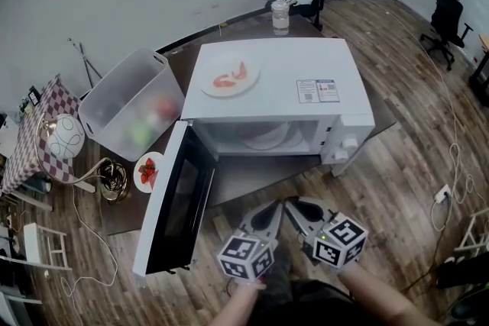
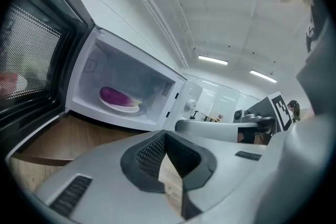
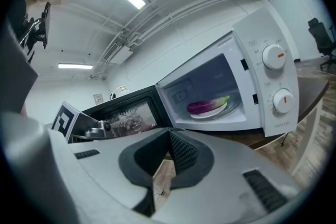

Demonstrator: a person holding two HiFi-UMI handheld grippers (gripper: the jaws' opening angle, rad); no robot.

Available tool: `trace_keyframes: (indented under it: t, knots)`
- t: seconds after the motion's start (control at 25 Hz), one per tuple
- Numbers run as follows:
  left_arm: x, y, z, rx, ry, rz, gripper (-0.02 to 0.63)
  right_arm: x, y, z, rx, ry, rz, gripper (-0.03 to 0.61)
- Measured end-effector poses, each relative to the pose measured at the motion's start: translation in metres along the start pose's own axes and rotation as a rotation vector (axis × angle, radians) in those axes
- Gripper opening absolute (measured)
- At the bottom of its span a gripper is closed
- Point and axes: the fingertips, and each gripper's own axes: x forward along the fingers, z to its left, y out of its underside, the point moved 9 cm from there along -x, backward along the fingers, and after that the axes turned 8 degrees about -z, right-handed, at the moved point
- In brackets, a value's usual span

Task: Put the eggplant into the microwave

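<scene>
With the jaws of the left gripper (image 2: 165,135) and the right gripper (image 3: 169,134) together and empty, we are seeing the eggplant (image 2: 116,96) lying inside the microwave (image 1: 275,65), so we are probably only needing to push its door (image 1: 179,198) closed.

Left claw (image 1: 272,205), right claw (image 1: 292,202): both closed, empty, side by side, tips near.

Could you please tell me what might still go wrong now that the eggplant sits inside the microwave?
The microwave door hangs wide open beside the left claw; a careless swing might knock it. Slamming it could jolt the microwave and slide the plate on its top. The eggplant lies well inside, so it seems safe.
</scene>
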Motion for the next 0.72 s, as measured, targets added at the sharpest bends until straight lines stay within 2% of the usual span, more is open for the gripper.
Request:
trace_keyframes:
  t: [0.72]
  knots:
    - [-0.055,0.0,-0.046,0.005,-0.015,-0.069,-0.004,-0.066,0.004,0.047,-0.079,-0.027,-0.014,0.0]
